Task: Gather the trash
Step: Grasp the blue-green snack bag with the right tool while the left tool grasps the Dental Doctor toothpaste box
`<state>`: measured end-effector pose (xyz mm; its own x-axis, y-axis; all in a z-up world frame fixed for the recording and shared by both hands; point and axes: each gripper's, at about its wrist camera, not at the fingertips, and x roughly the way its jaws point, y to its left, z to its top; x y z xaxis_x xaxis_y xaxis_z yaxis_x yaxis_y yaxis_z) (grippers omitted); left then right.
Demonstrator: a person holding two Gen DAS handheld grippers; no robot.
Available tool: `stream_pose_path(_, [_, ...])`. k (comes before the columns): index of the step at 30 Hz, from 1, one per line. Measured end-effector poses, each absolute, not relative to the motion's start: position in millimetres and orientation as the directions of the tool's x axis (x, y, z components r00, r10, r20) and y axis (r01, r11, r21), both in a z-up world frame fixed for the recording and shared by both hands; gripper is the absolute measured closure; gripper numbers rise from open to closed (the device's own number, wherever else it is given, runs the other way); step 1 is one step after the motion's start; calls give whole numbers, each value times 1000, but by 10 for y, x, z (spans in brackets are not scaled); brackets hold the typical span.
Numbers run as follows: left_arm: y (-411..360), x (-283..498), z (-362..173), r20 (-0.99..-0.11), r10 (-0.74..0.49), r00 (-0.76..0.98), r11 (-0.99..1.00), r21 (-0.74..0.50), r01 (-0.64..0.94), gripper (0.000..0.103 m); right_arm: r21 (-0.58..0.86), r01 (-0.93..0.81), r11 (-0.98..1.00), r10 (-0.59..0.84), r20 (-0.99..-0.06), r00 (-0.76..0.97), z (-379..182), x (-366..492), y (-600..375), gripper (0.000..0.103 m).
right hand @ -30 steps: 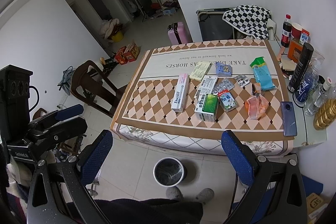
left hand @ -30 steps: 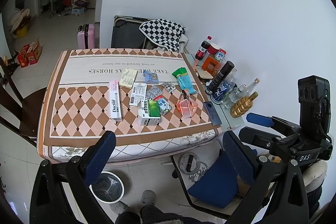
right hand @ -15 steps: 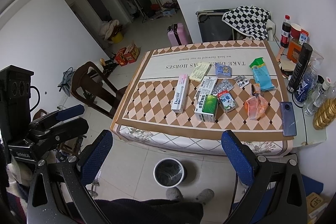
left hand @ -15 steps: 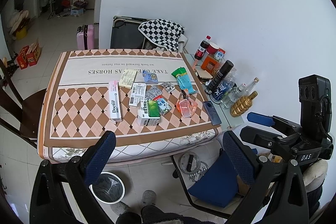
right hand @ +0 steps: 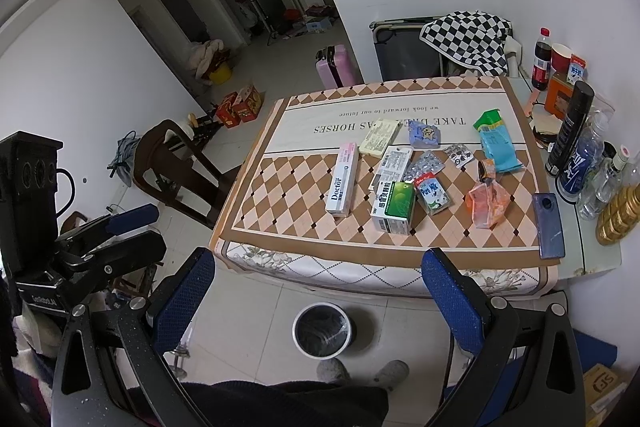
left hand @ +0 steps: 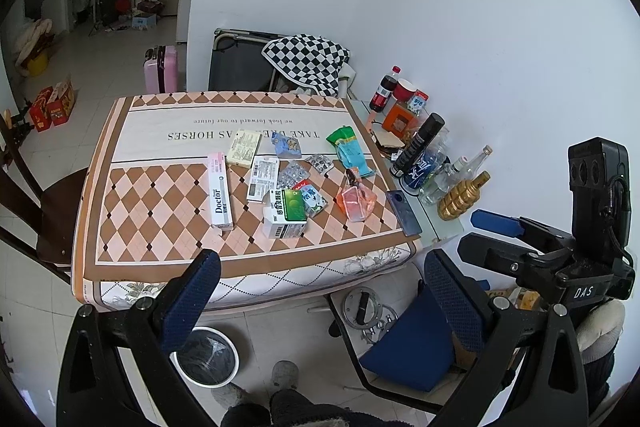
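The left tongs [left hand: 320,291] and the right tongs [right hand: 318,291] both hung spread wide apart with nothing between their blue pads, held back from the near edge of the tabletop [right hand: 280,211] and above the floor. Compared with a second before, almost nothing had changed: both views sat the same, and every item on the cloth lay where it had been. Directly below the tongs, on the tiled floor just in front of the tabletop's near edge, stood the small round trash bin [right hand: 323,330], lined with a dark bag; no trash could be made out inside it. The trash itself lay scattered over the middle of the tabletop: a long pink-and-white Doctor box [right hand: 342,185], a green-and-white medicine box [right hand: 393,207] just right of it, a small milk carton [right hand: 434,195] touching that box, silver blister packs [right hand: 424,163], a crumpled orange wrapper [right hand: 486,205], and a green and blue packet [right hand: 496,141] farther back. A dark phone [right hand: 549,225] lay at the right near corner. The cloth was a brown-and-peach diamond pattern with printed lettering. Bottles and a black spray can [right hand: 568,129] crowded a glass side strip against the white wall, a dark wooden chair [right hand: 172,163] stood to the left, and a pink suitcase [right hand: 336,65] stood near the doorway beyond.
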<state>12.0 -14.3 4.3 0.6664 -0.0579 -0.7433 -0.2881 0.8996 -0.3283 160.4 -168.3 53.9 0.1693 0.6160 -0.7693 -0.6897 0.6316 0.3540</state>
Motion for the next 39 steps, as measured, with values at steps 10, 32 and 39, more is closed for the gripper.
stream_pose_path(10, [121,198,-121,-775,87,626,897,-212,-388,0,336,-613,715,577,-778,247,442,1626,-1643,0])
stream_pose_path(32, [1736,2814,-3110,-989,148,29,782,99,-615,6,80,-194,978,123,-966,225,-2306,5436,-1186,0])
stream_pose_path(39, [1730,3061,-3746,-997,37,-68,789,70,-610,35,-13,-294,956,30,-989,142,-3012,6350,-895,0])
